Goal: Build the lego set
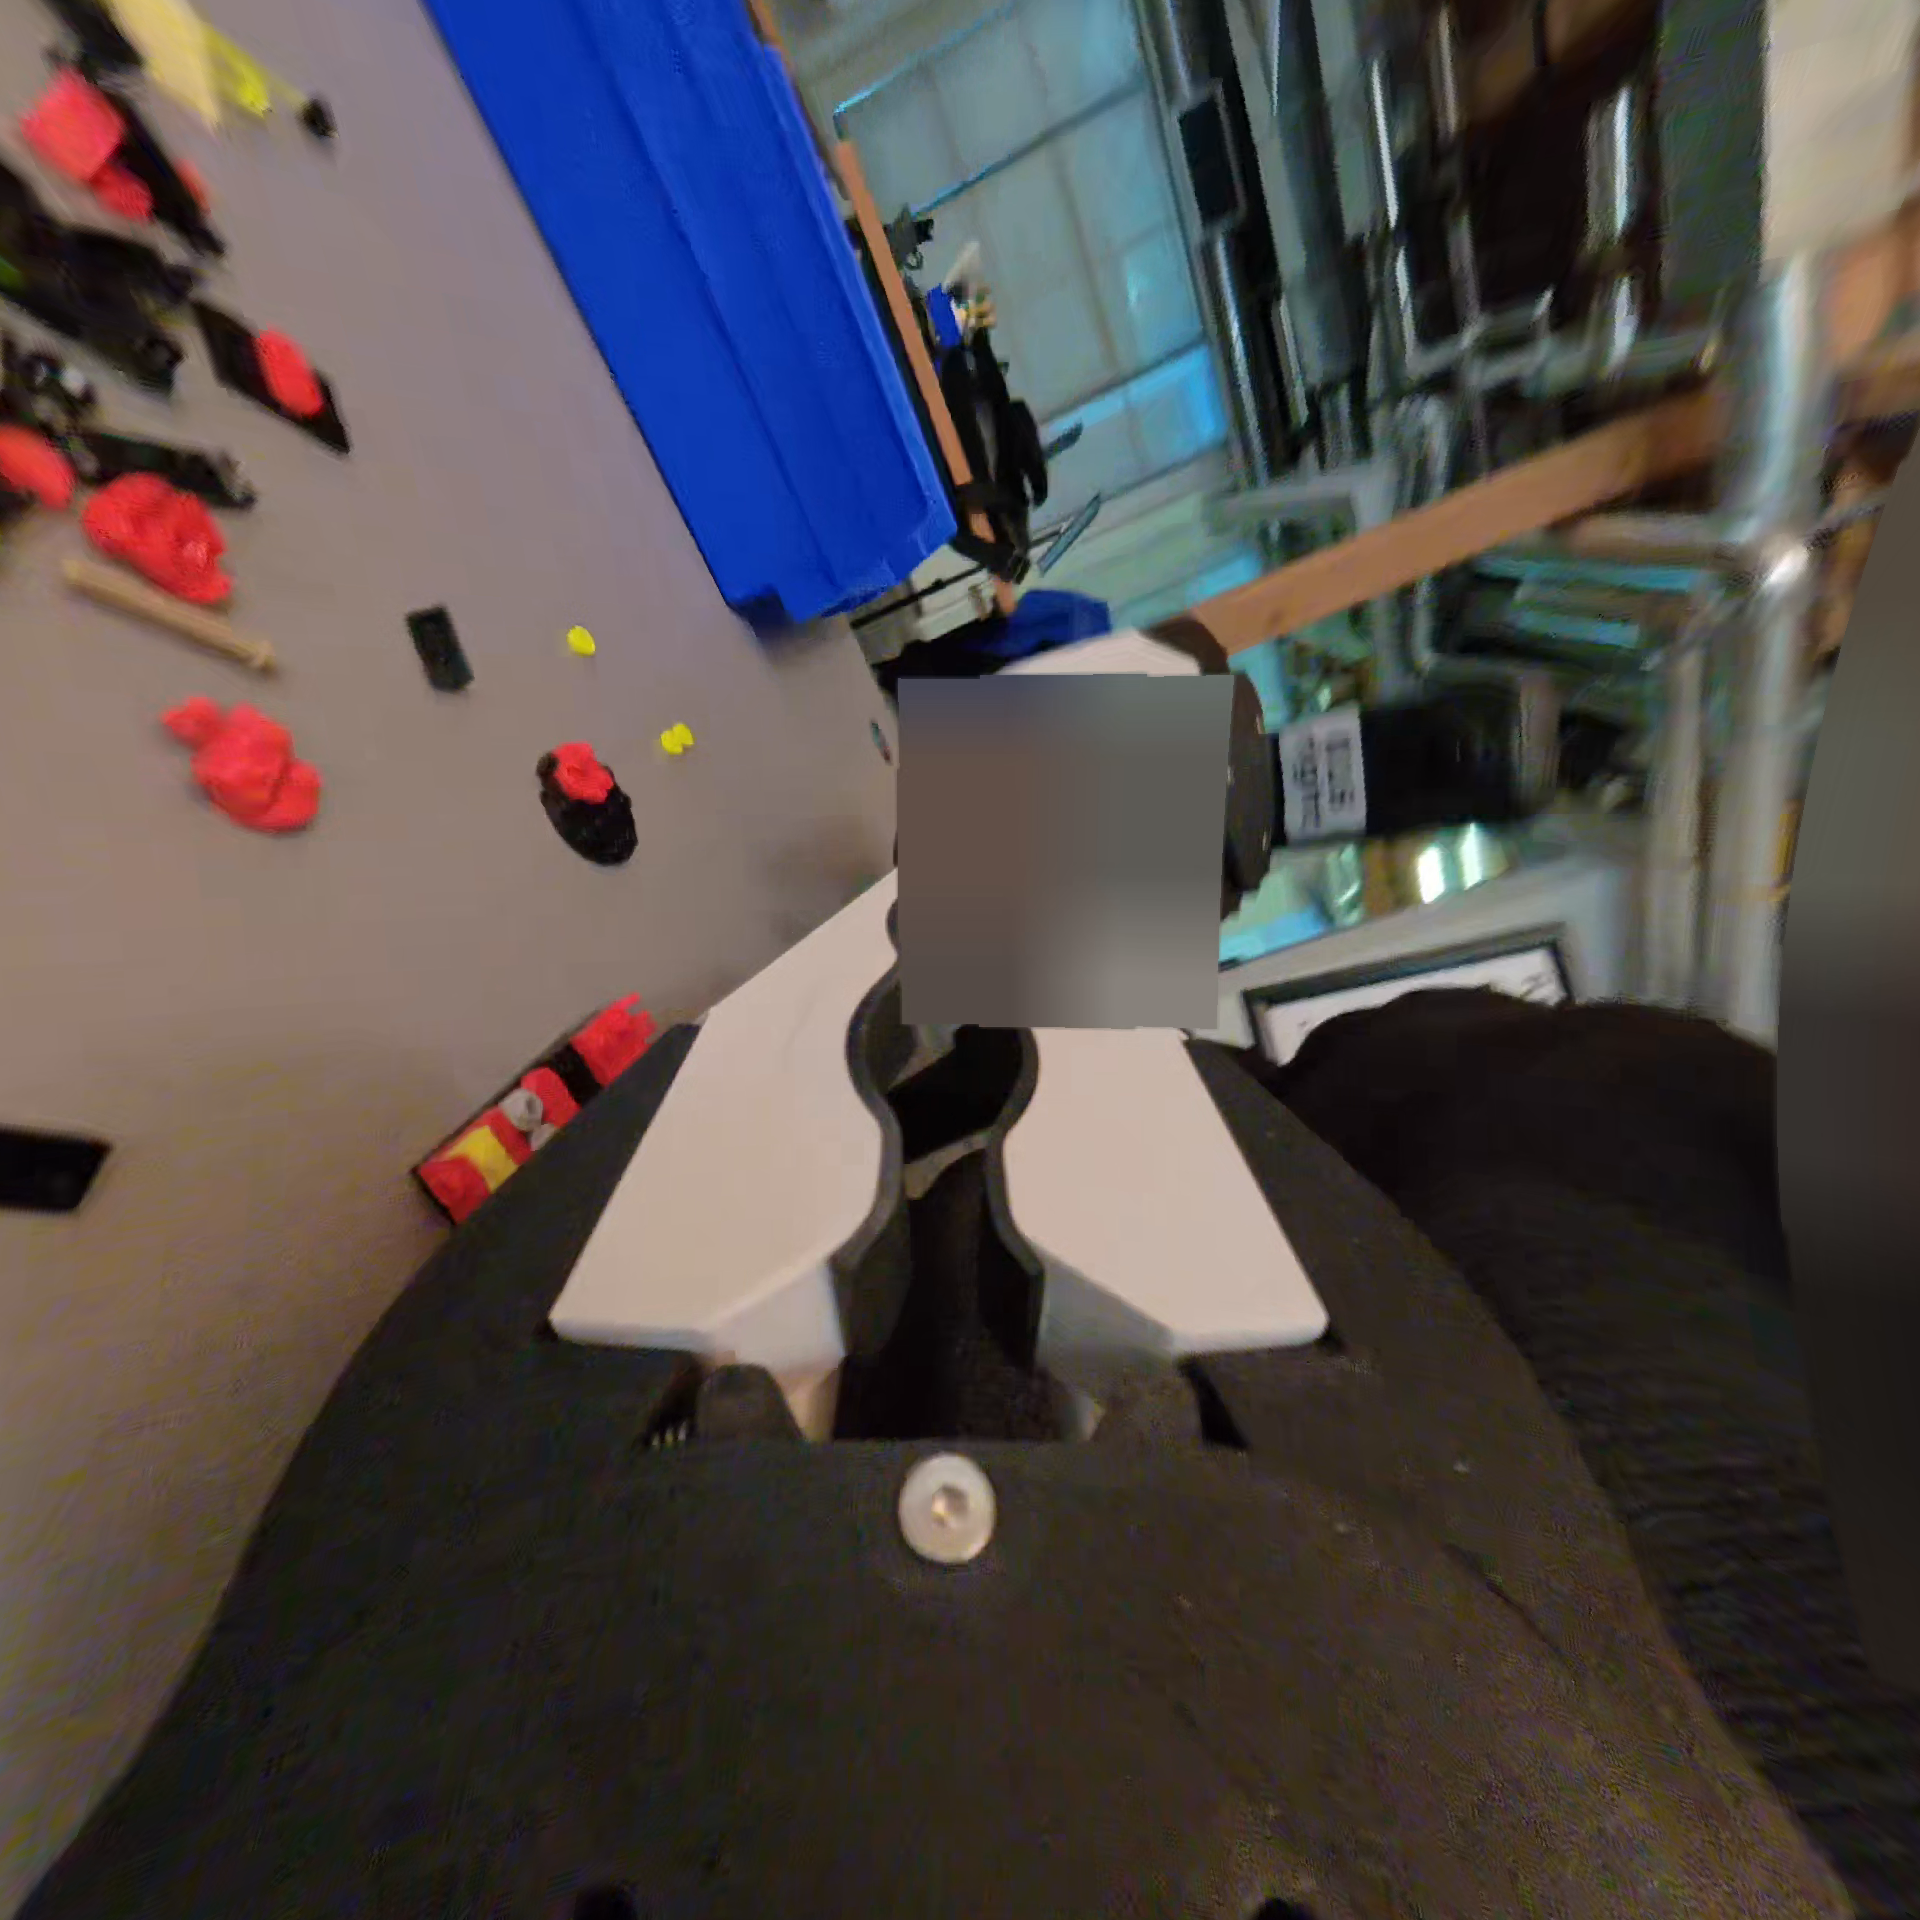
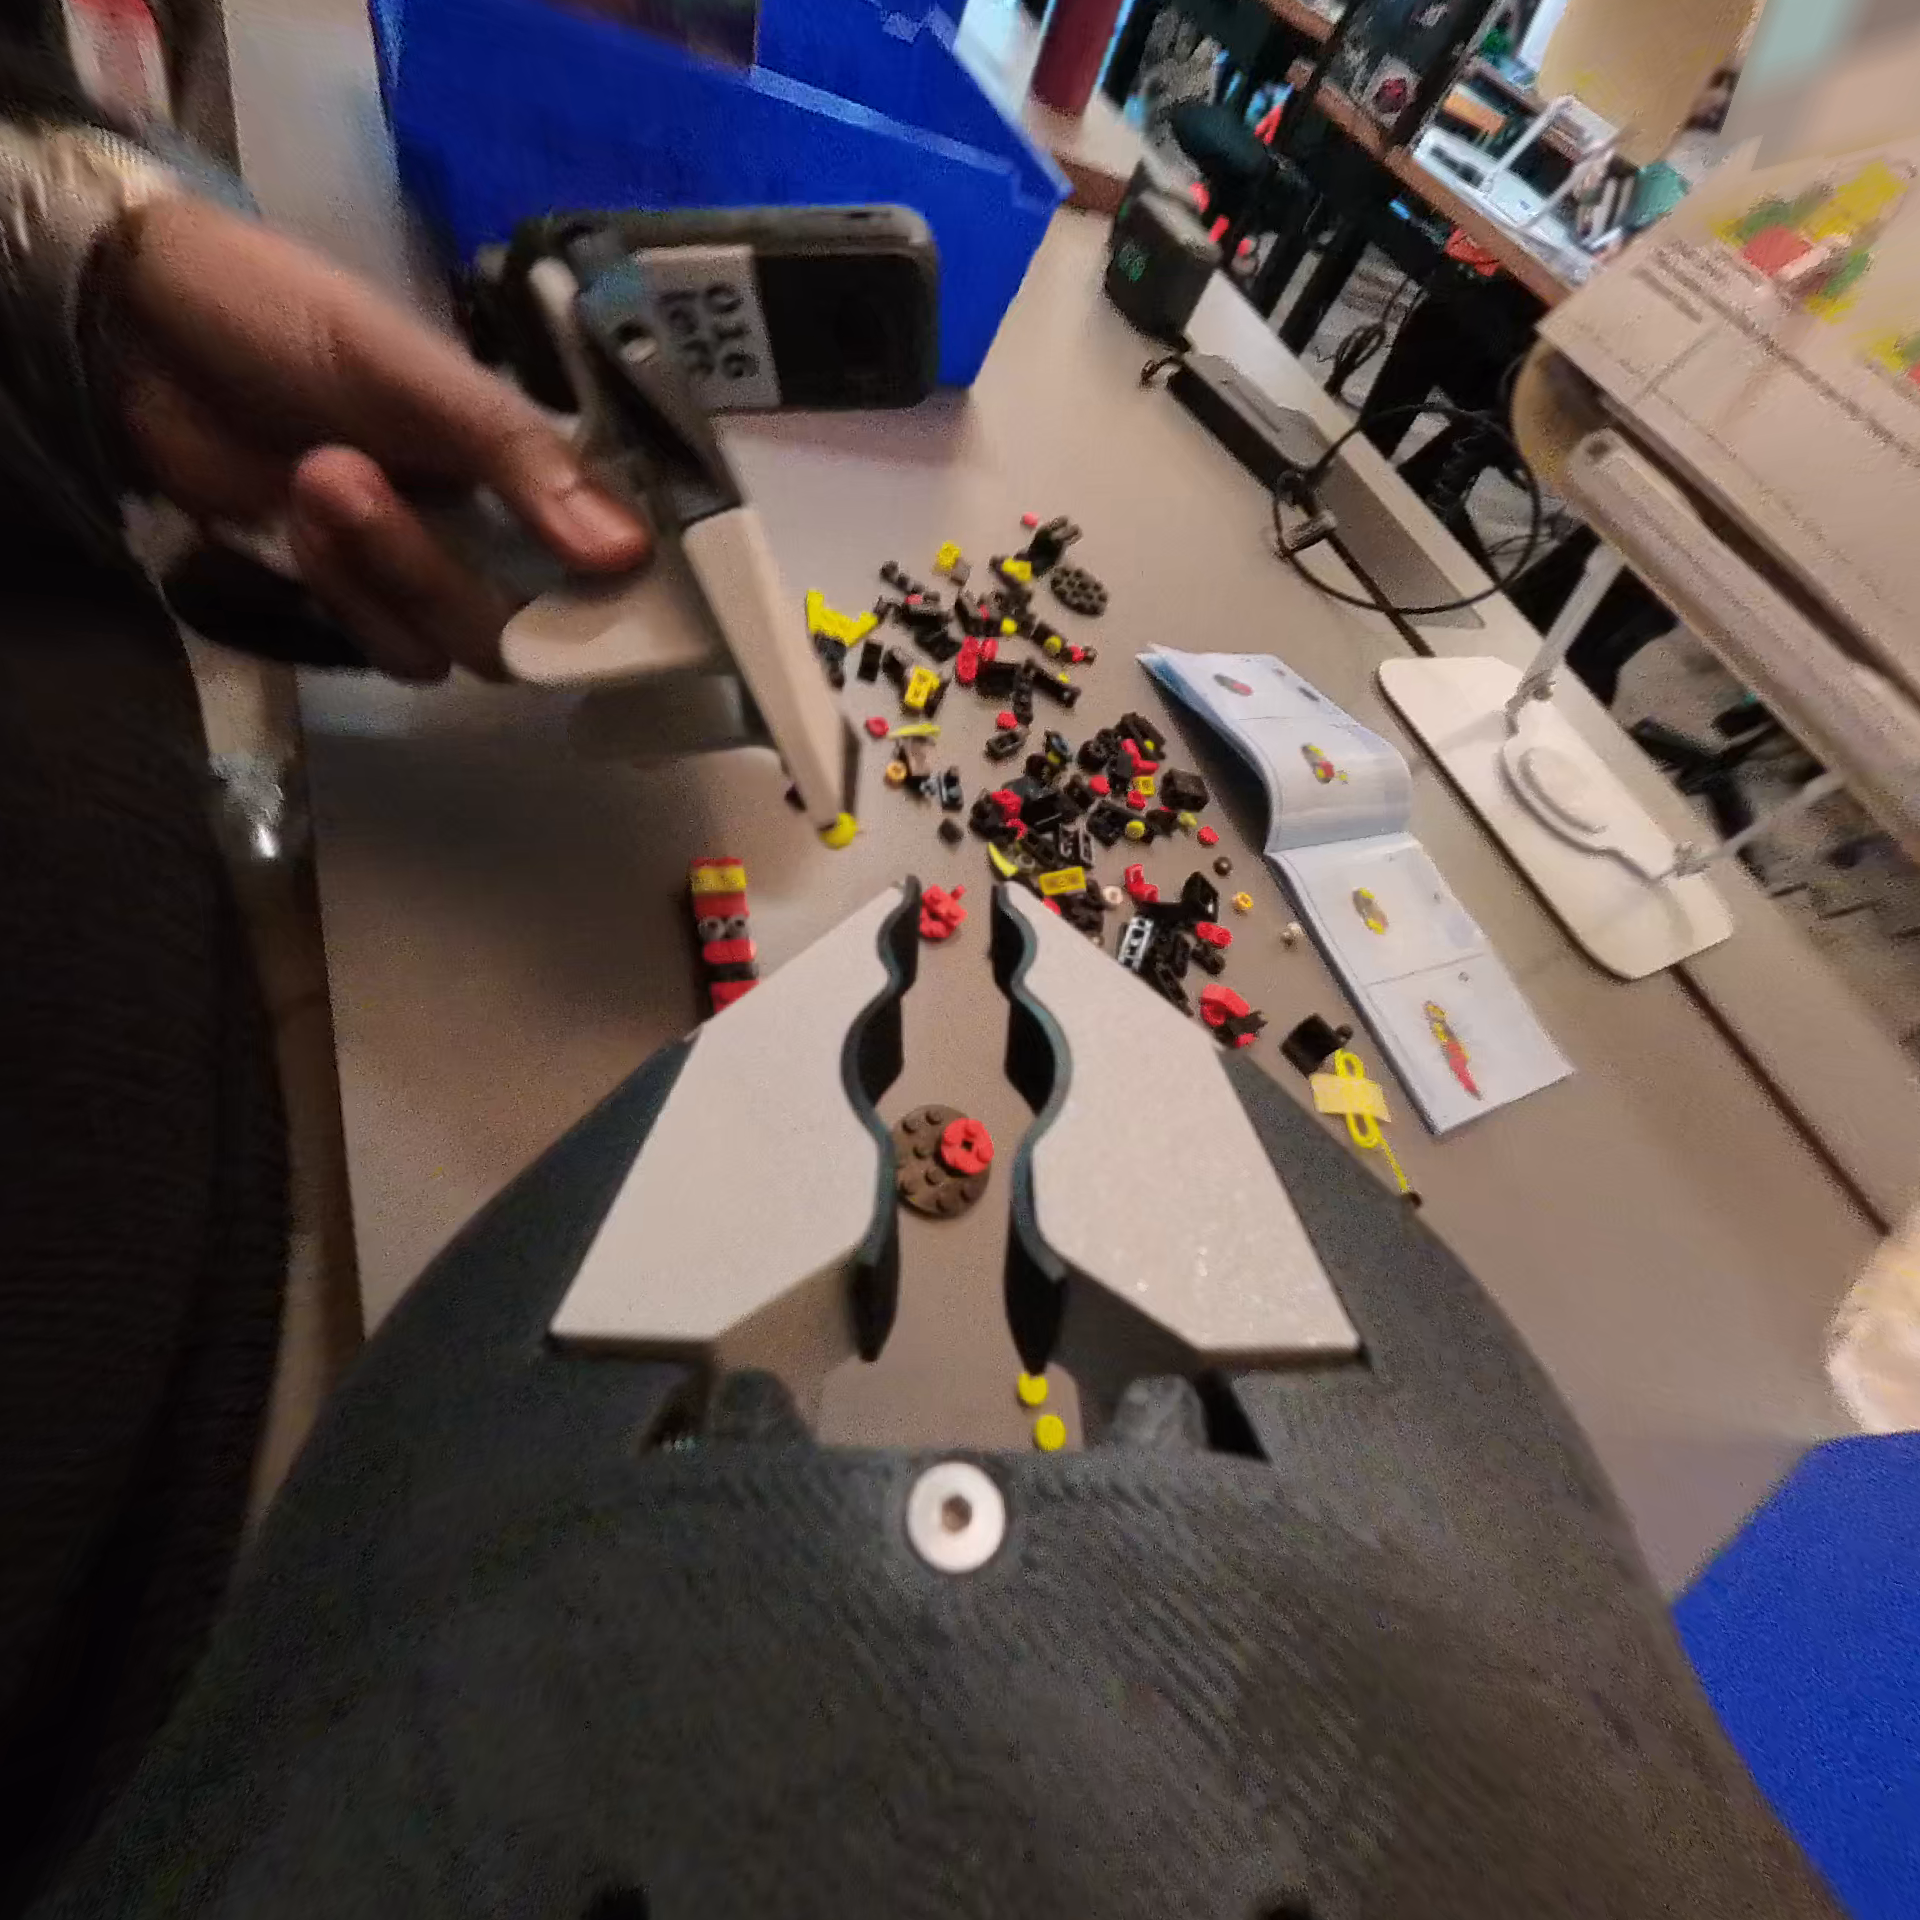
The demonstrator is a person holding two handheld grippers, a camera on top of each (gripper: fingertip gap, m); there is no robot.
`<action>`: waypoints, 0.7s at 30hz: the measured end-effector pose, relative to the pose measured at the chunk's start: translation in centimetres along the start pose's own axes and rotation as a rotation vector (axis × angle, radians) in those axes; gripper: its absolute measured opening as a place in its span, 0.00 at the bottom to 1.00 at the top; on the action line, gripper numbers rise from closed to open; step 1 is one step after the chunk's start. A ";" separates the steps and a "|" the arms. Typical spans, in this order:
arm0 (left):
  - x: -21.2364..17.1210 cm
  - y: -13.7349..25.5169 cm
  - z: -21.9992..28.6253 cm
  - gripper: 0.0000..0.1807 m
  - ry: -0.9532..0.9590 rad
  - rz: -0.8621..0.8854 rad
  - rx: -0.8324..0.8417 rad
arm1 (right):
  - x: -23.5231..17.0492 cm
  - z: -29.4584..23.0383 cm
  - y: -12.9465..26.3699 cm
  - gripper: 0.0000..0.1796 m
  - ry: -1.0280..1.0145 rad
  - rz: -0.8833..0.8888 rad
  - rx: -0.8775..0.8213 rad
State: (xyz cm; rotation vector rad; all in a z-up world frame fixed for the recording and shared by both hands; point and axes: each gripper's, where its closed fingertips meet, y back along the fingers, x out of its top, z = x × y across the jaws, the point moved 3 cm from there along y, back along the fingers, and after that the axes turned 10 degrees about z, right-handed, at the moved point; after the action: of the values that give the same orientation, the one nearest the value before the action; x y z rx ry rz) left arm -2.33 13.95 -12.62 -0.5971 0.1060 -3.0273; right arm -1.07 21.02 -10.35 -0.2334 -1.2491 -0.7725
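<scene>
My right gripper is open and empty, low over the grey table. A black round plate with a red stud piece lies between its fingers, and a small red piece lies at its tips. My left gripper, held by a hand, is tilted down and shut on a small yellow round piece close above the table. In the left wrist view its fingers stand close together and a blurred patch hides the tips. A red, black and yellow partial build lies left of the right gripper; it also shows in the left wrist view.
A pile of loose black, red and yellow pieces lies ahead. An open instruction booklet and a white lamp base are to the right. A blue bin stands at the back. Two yellow studs lie under the right gripper.
</scene>
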 end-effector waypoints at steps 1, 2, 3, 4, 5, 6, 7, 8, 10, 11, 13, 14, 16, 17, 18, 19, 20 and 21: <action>0.0 0.0 -0.4 0.00 0.053 0.011 0.004 | -0.2 -0.7 -0.4 0.06 0.057 -0.035 0.012; 0.0 0.0 -0.6 0.00 0.084 0.016 0.008 | -0.4 -1.4 -0.8 0.06 0.094 -0.068 0.029; -0.1 0.0 -0.8 0.00 0.096 0.017 0.012 | -0.6 -1.9 -1.2 0.07 0.120 -0.093 0.041; -0.1 0.0 -0.8 0.00 0.098 0.015 0.014 | -0.8 -2.2 -1.5 0.08 0.140 -0.114 0.048; -0.2 0.0 -0.7 0.00 0.096 0.010 0.017 | -0.9 -2.4 -1.6 0.08 0.159 -0.127 0.049; -0.2 0.0 -0.7 0.00 0.089 0.005 0.023 | -0.9 -2.5 -1.7 0.08 0.172 -0.132 0.051; -0.2 0.0 -0.7 0.00 0.082 0.002 0.028 | -0.9 -2.6 -1.8 0.08 0.175 -0.130 0.054; -0.3 0.0 -0.8 0.00 0.080 0.000 0.032 | -0.8 -2.7 -1.8 0.07 0.173 -0.127 0.060; -0.3 0.1 -0.9 0.00 0.089 -0.001 0.033 | -0.7 -2.8 -1.8 0.06 0.175 -0.122 0.067; -0.4 0.1 -1.0 0.00 0.095 -0.002 0.032 | -0.7 -2.9 -1.9 0.06 0.179 -0.124 0.071; -0.6 0.0 -1.2 0.01 0.102 -0.015 0.042 | -0.8 -3.0 -1.9 0.05 0.194 -0.133 0.075; -0.7 0.0 -1.2 0.01 0.099 -0.021 0.044 | -0.9 -3.1 -2.0 0.05 0.201 -0.140 0.078; -0.9 -0.1 -1.1 0.01 0.092 -0.036 0.045 | -1.1 -3.3 -2.1 0.04 0.211 -0.156 0.089; -1.0 -0.2 -1.1 0.01 0.088 -0.040 0.048 | -1.2 -3.4 -2.1 0.04 0.216 -0.162 0.091; -1.1 -0.2 -1.2 0.00 0.084 -0.044 0.053 | -1.3 -3.4 -2.1 0.03 0.223 -0.168 0.090; -1.1 -0.2 -1.2 0.00 0.085 -0.047 0.052 | -1.3 -3.4 -2.0 0.03 0.229 -0.169 0.091; -1.2 -0.3 -1.2 0.00 0.093 -0.048 0.047 | -1.2 -3.4 -1.9 0.03 0.232 -0.168 0.090; -1.2 -0.3 -1.2 0.00 0.100 -0.047 0.042 | -1.2 -3.4 -1.9 0.03 0.231 -0.168 0.090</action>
State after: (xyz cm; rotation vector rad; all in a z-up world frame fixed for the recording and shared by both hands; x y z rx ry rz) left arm -1.71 14.36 -14.12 -0.4508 0.0322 -3.0958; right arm 0.19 18.19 -13.05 0.0350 -1.0901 -0.8596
